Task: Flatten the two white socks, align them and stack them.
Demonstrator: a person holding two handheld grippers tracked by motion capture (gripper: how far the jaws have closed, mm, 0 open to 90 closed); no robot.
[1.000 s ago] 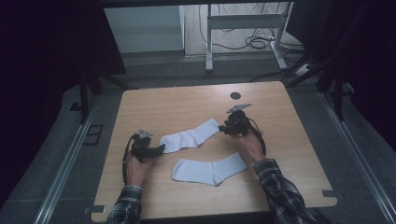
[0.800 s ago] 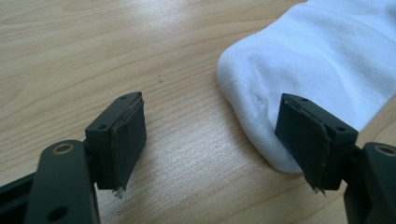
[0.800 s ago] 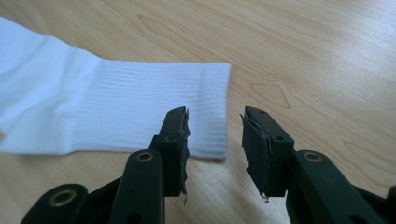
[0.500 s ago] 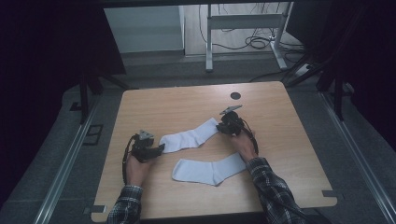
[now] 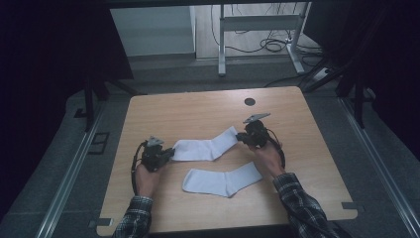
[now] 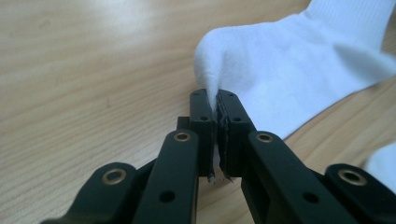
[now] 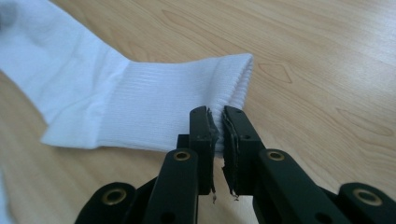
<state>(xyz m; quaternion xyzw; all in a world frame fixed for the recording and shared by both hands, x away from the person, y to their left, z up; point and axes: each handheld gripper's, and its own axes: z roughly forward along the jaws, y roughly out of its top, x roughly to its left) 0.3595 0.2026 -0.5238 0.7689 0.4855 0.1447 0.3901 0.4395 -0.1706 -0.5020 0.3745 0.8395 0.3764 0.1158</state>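
White sock [image 5: 204,148], far one: held at both ends. Left tool [image 5: 157,154] is clamped on its toe; right tool [image 5: 251,136] is clamped on its ribbed cuff, pinching the fabric edge between the jaws. The sock stretches between the two tools, low over the wooden table [image 5: 198,106].

Second sock [image 5: 223,179]: flat on the table, just nearer the person than the held one, between the two hands, untouched.

Change noted: a second ago the right tool stood farther out; it has since drawn in toward the left tool, which has stayed put. Judgement: the sock is being carried or folded, likely to pair with the second sock.
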